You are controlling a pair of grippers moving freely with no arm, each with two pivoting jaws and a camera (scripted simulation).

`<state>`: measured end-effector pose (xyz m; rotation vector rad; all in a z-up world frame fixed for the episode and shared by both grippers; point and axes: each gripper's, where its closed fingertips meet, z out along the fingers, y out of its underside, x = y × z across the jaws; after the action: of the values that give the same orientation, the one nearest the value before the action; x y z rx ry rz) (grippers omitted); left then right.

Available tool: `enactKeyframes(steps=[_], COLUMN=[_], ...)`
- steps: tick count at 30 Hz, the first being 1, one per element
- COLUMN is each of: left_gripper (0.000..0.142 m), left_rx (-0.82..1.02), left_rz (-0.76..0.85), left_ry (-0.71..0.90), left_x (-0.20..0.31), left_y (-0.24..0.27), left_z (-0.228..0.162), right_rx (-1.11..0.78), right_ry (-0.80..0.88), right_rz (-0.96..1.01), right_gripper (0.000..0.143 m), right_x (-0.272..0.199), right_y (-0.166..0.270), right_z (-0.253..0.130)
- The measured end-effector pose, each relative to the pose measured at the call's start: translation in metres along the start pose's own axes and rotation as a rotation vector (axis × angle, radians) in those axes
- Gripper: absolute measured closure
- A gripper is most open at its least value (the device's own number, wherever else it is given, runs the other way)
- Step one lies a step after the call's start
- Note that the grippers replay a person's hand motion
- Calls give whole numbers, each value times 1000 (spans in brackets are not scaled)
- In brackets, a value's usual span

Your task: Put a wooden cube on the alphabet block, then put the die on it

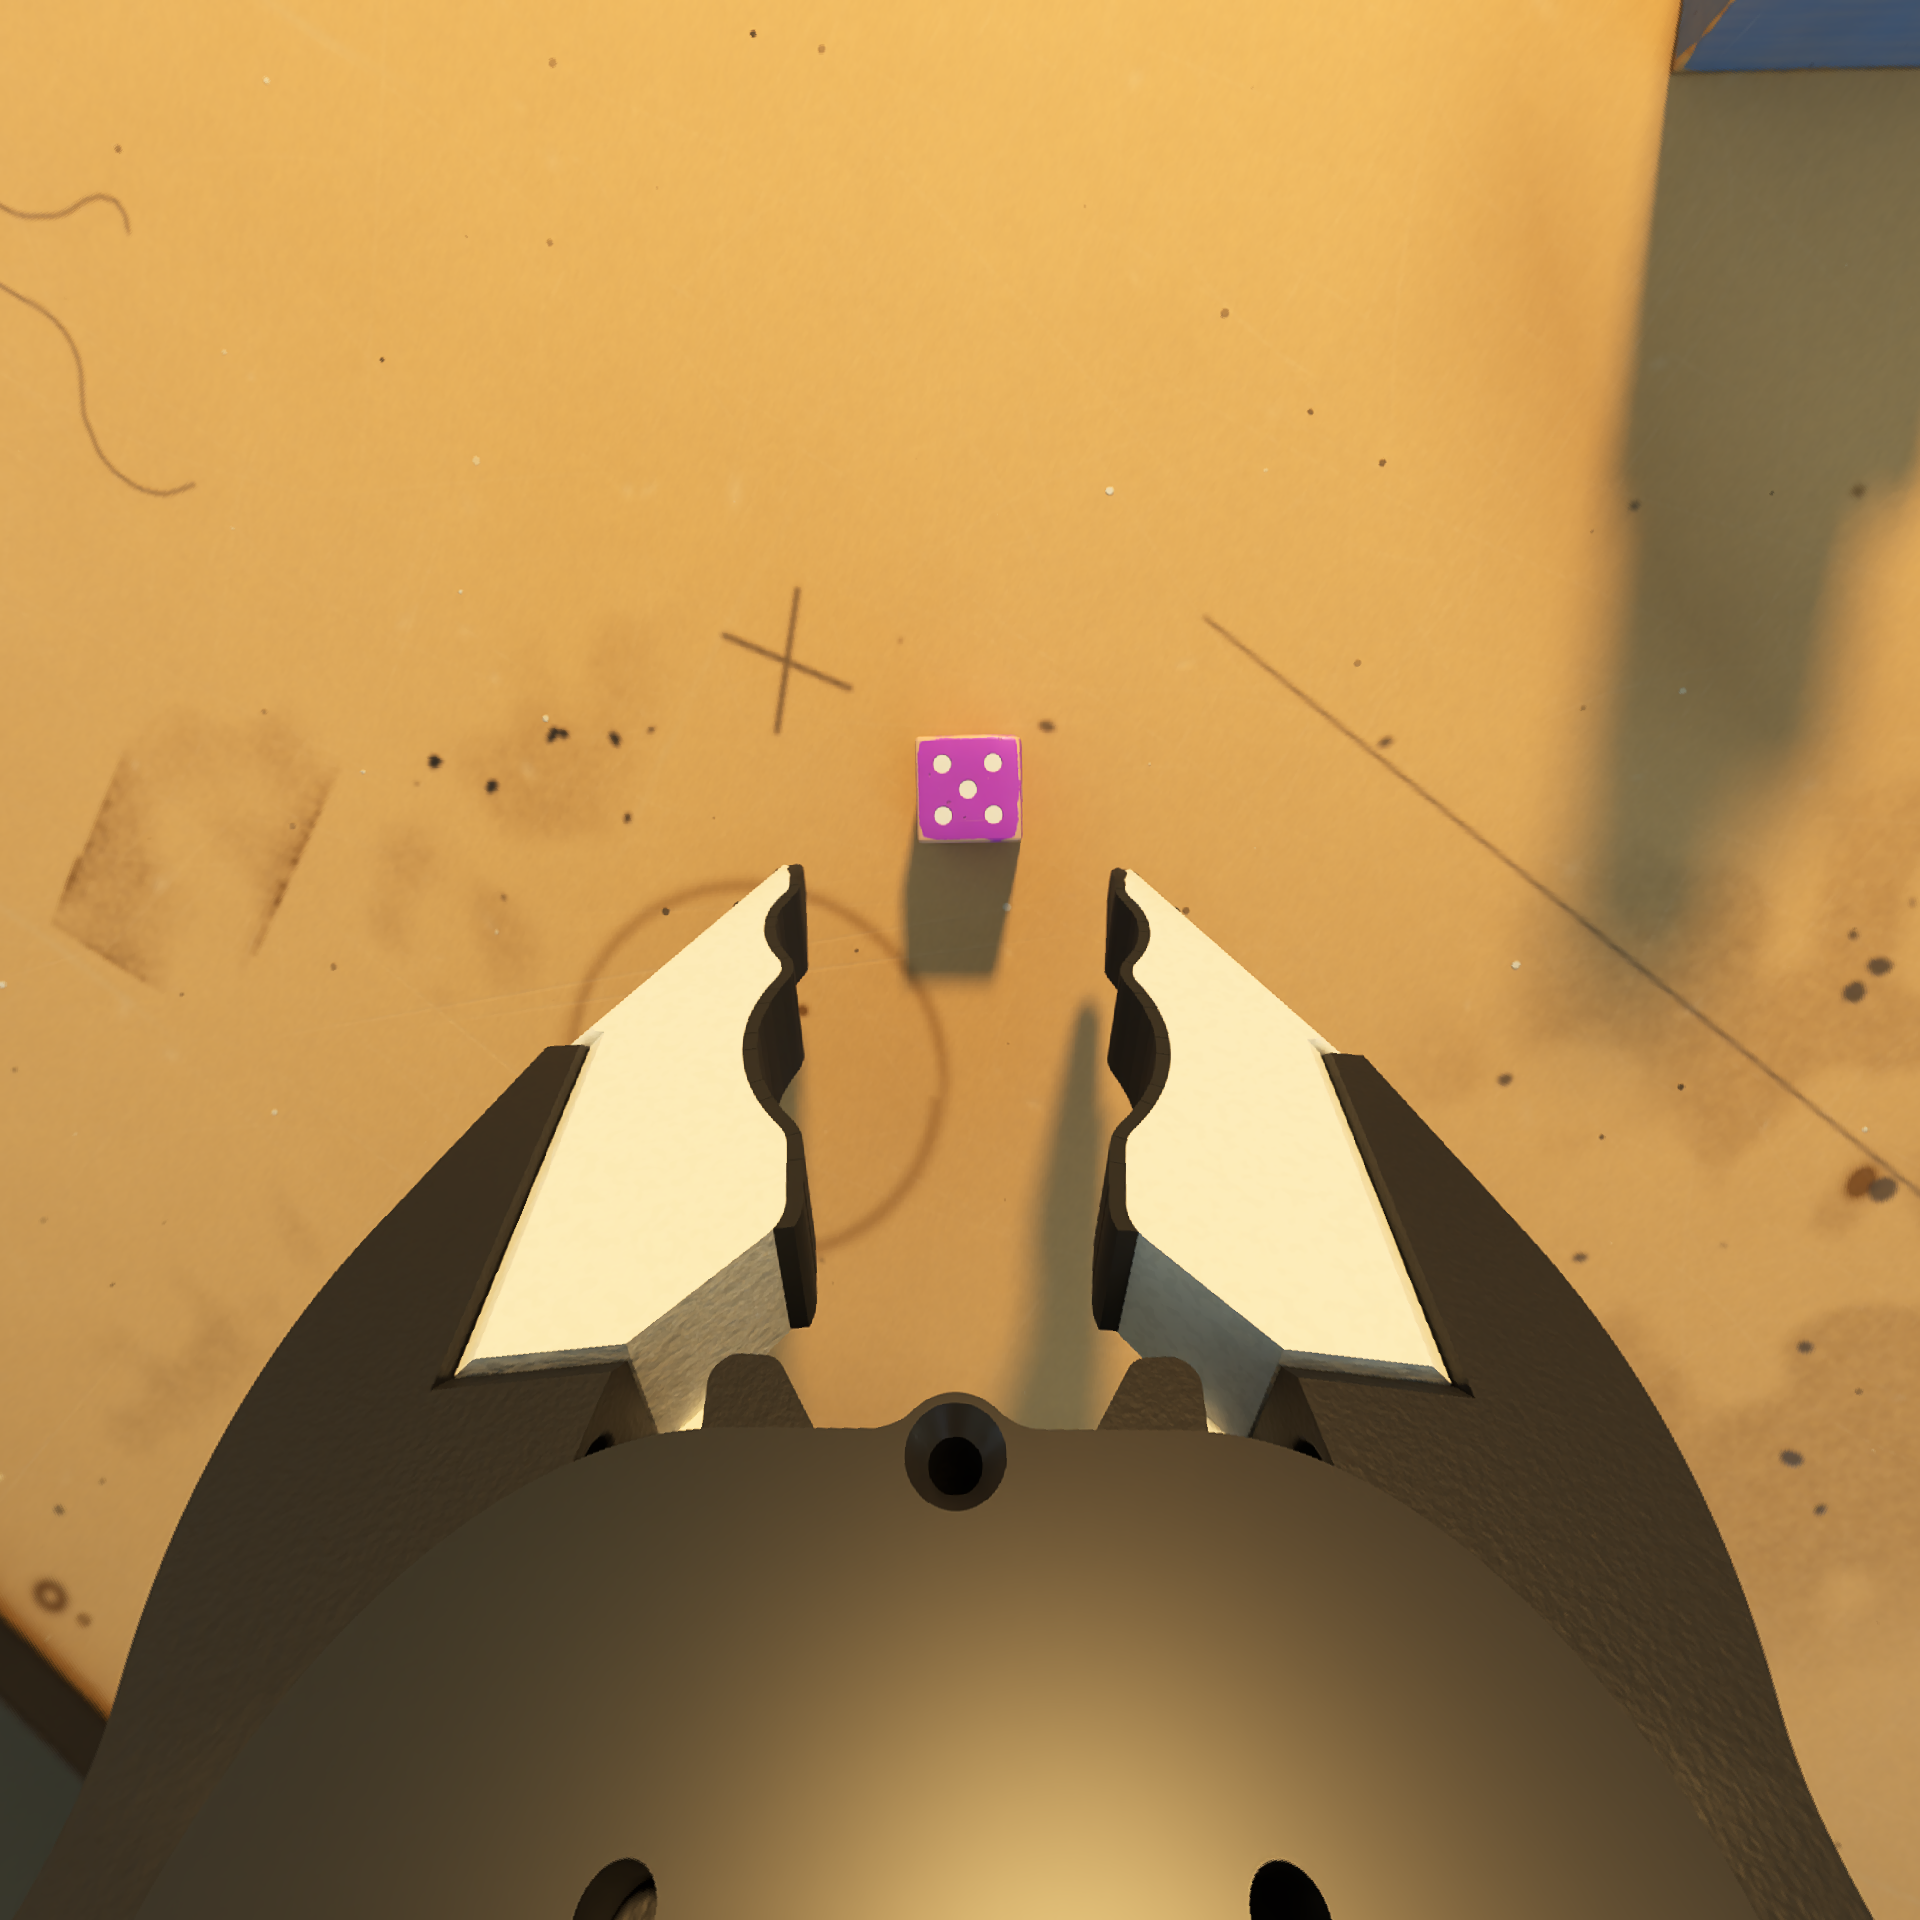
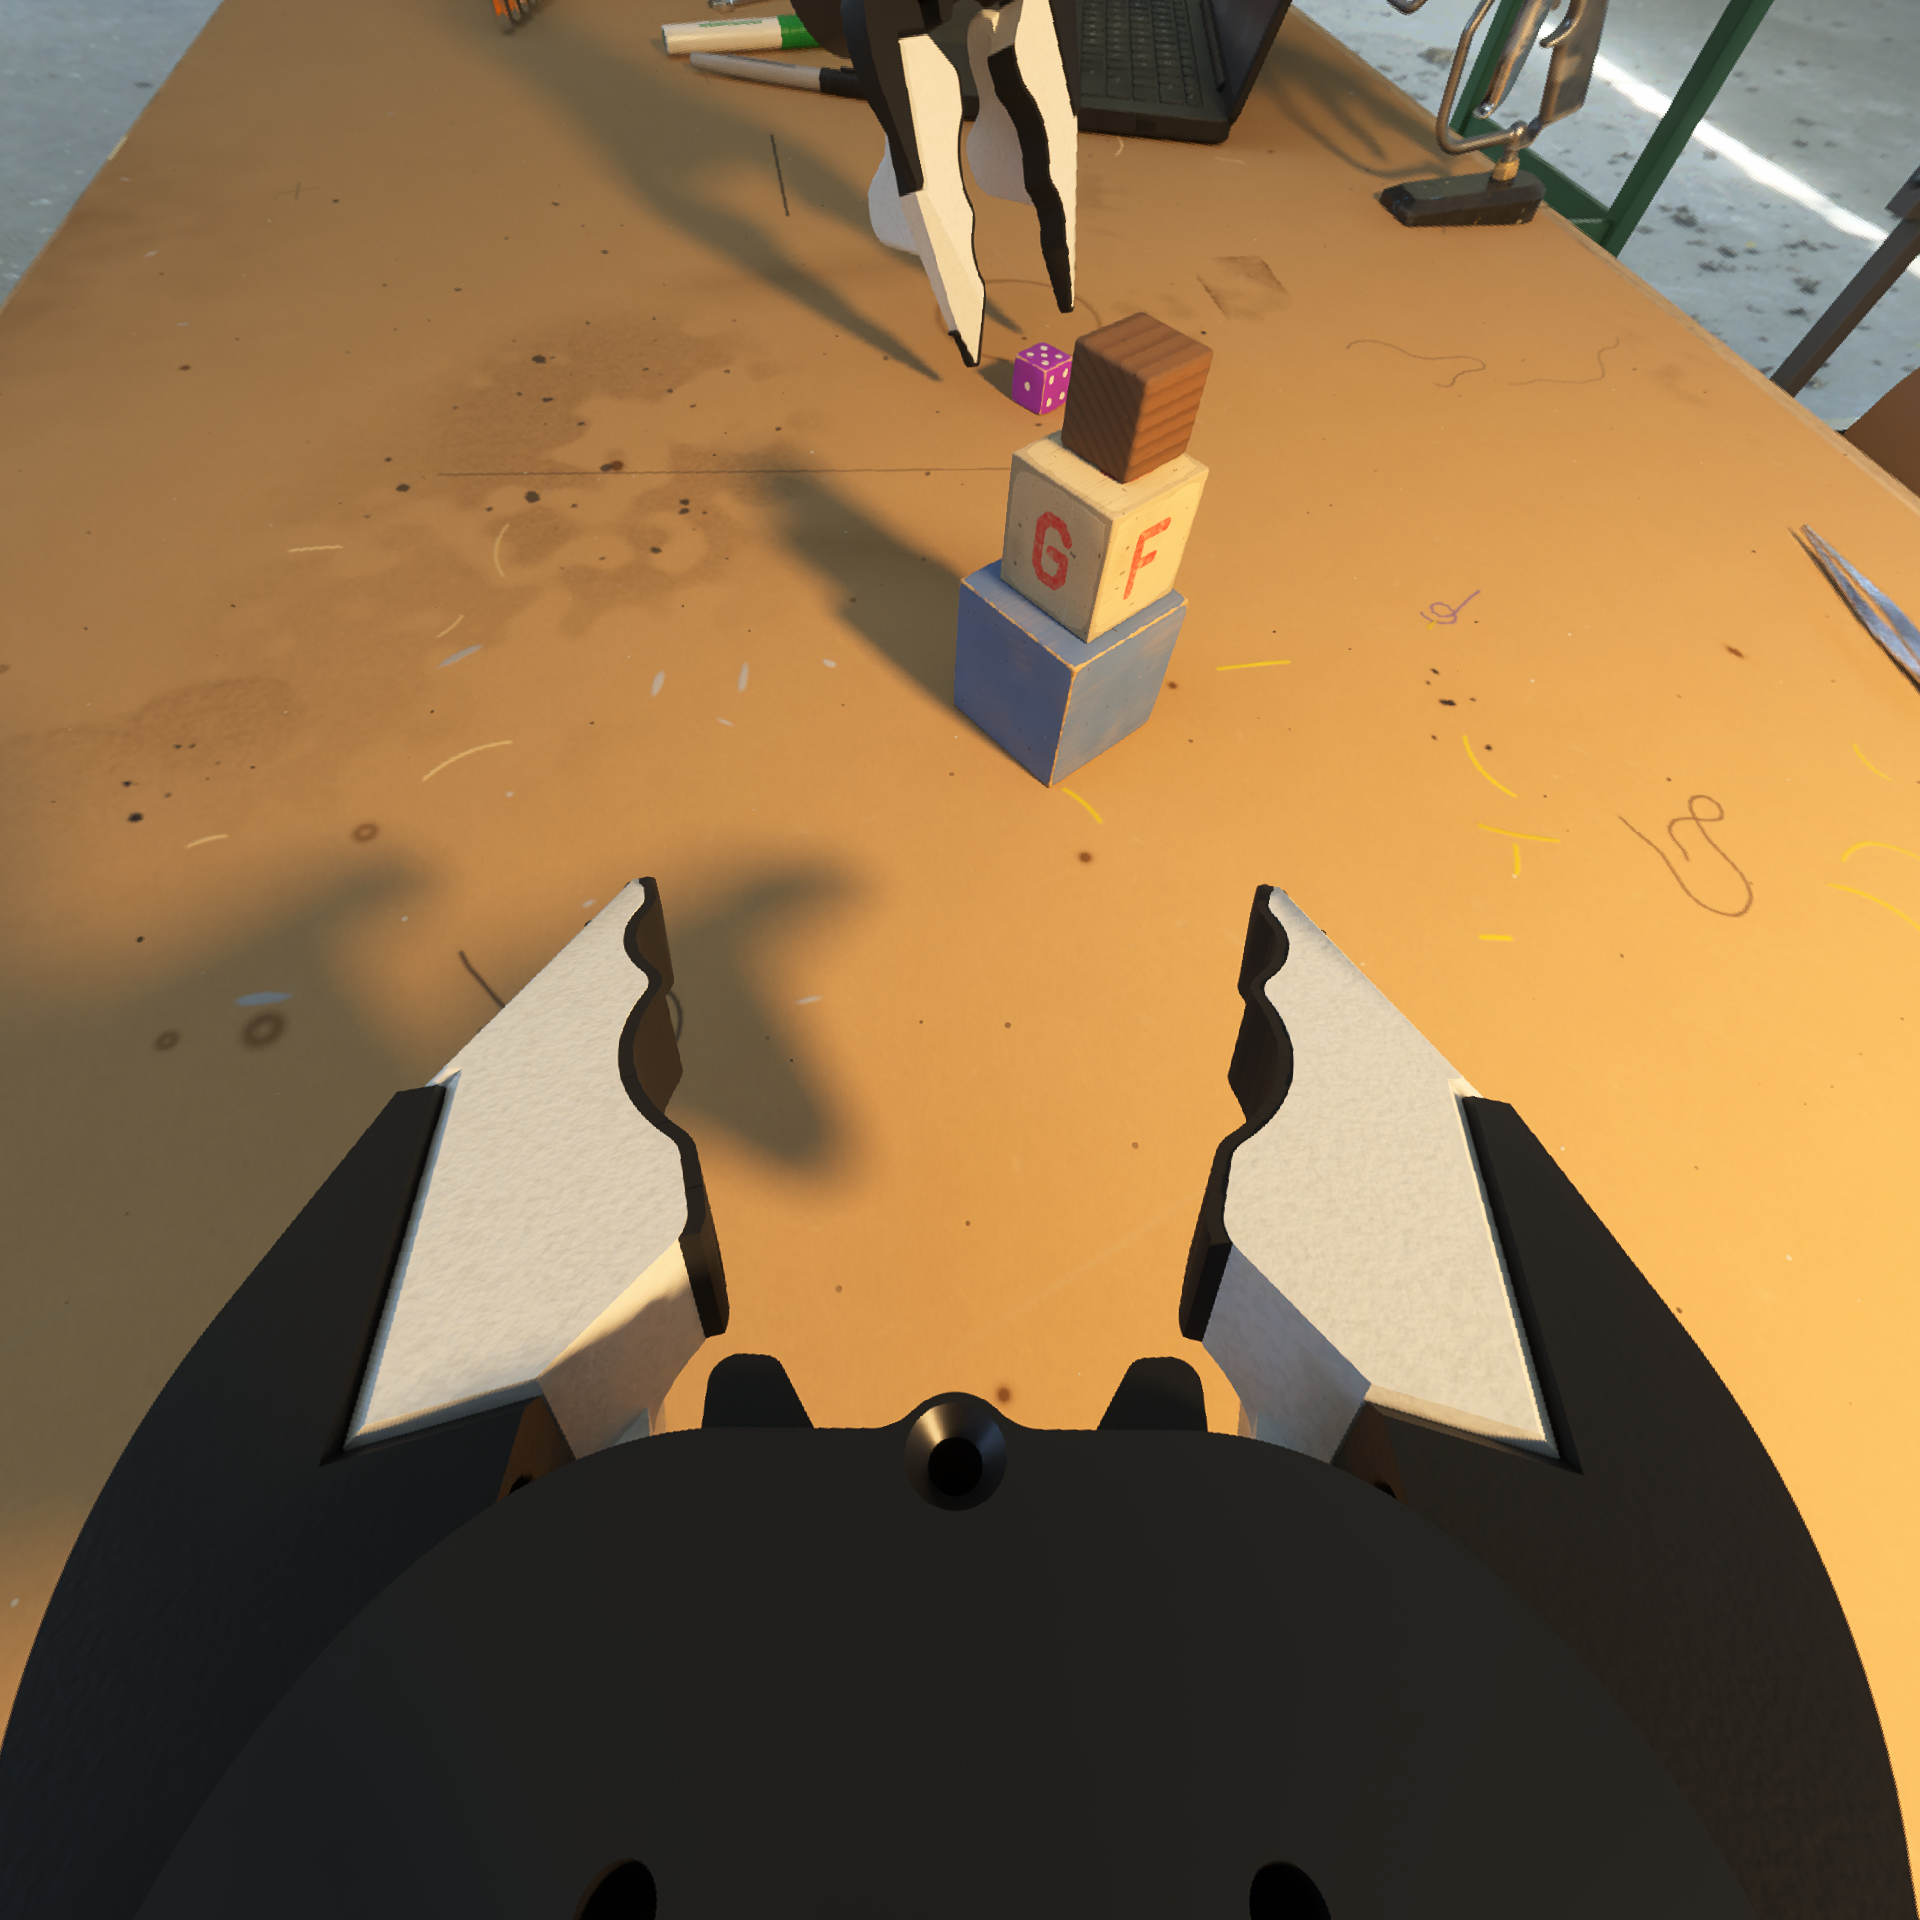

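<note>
— Where's the small purple die with white pips (image 1: pixel 967 789)?

— Lying on the scuffed orange-brown fibreboard worktop (image 1: pixel 416 416), dead centre in the left wrist view, five pips up, casting a short shadow toward the bottom of the frame. In the right wrist view the same die (image 2: pixel 1041 378) sits upper centre, just behind and left of the stack.

— And the stack?

— A dark brown ribbed wooden cube (image 2: pixel 1136 396) rests on the cream alphabet block with red letters (image 2: pixel 1101 545), turned a little against it. That block stands on a larger worn blue wooden cube (image 2: pixel 1062 681), which sits on the worktop, a bit right of centre.

— The left hand-held gripper (image 1: pixel 956 873)?

— Spread, nothing between its cream fingers, pointing down over the die, which lies just beyond the fingertips. From the right wrist view you see the left hand-held gripper (image 2: pixel 1016 332) at top centre, tips just above the worktop beside the die.

— The right one?

— The right hand-held gripper (image 2: pixel 954 885) is spread wide too, empty, well apart from the stack, lower centre.

— Anything else about?

— A dark laptop (image 2: pixel 1164 62) and a white marker with a green band (image 2: pixel 738 36) along the top edge, a metal clamp on a dark base (image 2: pixel 1496 156) at upper right.
</note>
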<state>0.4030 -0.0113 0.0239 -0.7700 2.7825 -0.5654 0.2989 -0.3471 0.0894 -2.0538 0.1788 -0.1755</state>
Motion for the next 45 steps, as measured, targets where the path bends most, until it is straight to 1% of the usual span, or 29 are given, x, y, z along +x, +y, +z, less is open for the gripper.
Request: enactKeyframes(steps=[3,7,10,12,14,17,20,24,28,33,45], left_gripper=[93,113,122,122,122,122,122,122,122,122,122], left_rx=[7,-7,17,76,173,292,293,247,220,140,46], left_rz=[-5,-18,-76,-139,-192,-210,-194,-152,-129,-106,-17], left_ry=[10,36,38,40,51,83,103,124,123,61,73], left_x=[0,3,3,5,15,47,85,122,136,133,141], left_y=[-1,-1,-8,-25,-55,-108,-148,-181,-193,-189,-192], left_z=[5,11,9,-2,-20,-52,-69,-73,-68,-58,-44], right_rx=[-2,-3,2,2,4,4,0,-7,1,7,13], right_ry=[-2,-2,2,8,12,16,16,15,20,19,17], right_rz=[4,9,11,11,12,20,20,16,11,8,4], right_gripper=[33,33,33,34,34,34,35,35,35,35,36], right_x=[1,2,3,4,5,6,5,3,2,1,1], right_y=[1,3,3,3,2,2,3,2,-1,-2,-4], right_z=[1,1,-1,-3,-4,-5,-5,-5,-8,-10,-13])
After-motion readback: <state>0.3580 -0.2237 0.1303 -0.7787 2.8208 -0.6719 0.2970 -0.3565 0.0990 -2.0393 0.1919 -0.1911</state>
